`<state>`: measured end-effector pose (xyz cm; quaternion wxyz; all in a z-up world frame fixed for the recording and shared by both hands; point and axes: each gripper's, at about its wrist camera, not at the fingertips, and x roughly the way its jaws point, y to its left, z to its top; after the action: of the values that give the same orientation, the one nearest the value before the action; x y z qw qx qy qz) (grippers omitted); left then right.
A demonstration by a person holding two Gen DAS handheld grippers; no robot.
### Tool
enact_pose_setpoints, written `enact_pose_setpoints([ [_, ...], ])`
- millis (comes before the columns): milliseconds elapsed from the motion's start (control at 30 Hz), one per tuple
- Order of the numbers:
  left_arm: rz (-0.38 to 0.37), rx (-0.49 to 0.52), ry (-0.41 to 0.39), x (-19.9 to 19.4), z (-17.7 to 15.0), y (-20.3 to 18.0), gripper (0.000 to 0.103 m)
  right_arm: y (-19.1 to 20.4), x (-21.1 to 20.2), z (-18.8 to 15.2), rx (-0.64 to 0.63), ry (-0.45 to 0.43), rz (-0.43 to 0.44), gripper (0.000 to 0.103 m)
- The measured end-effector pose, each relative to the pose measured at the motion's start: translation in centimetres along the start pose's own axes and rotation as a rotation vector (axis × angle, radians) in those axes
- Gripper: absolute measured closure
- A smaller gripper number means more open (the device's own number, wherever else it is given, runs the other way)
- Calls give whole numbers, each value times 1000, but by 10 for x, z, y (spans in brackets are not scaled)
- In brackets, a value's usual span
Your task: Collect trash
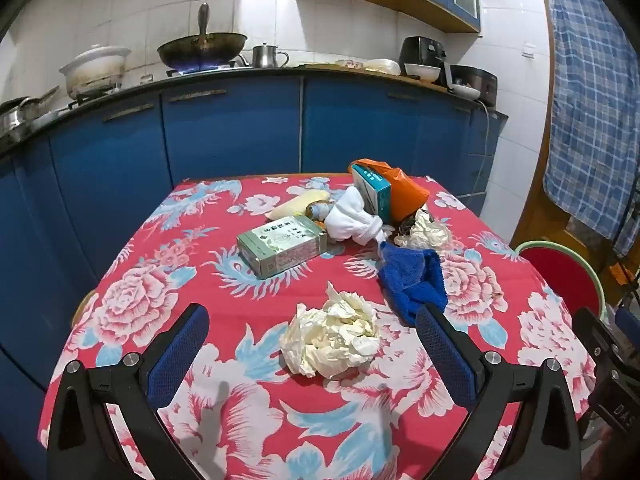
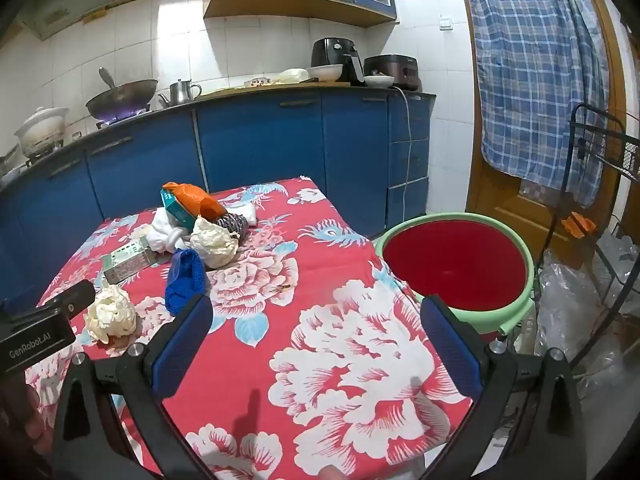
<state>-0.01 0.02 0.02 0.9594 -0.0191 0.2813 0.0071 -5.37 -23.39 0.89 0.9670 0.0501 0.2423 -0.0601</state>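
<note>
Blue-padded, your left gripper [image 1: 312,344] gaped wide around the crumpled cream paper wad [image 1: 332,336]; your right gripper [image 2: 316,344] hung empty, released.

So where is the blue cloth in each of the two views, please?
Left wrist view: blue cloth right of centre, just beyond the right finger of the open left tongs.
Right wrist view: left of centre, just beyond the left finger of the open right tongs.
Shared landmark: the near paper ball, lying to its left in both.
</note>
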Motion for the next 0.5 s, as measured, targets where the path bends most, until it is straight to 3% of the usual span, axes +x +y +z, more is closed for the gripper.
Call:
enact_pose_setpoints([
  [500,3,-3,-20,-4,1,1,0,0,0,0,0,4,0,1],
])
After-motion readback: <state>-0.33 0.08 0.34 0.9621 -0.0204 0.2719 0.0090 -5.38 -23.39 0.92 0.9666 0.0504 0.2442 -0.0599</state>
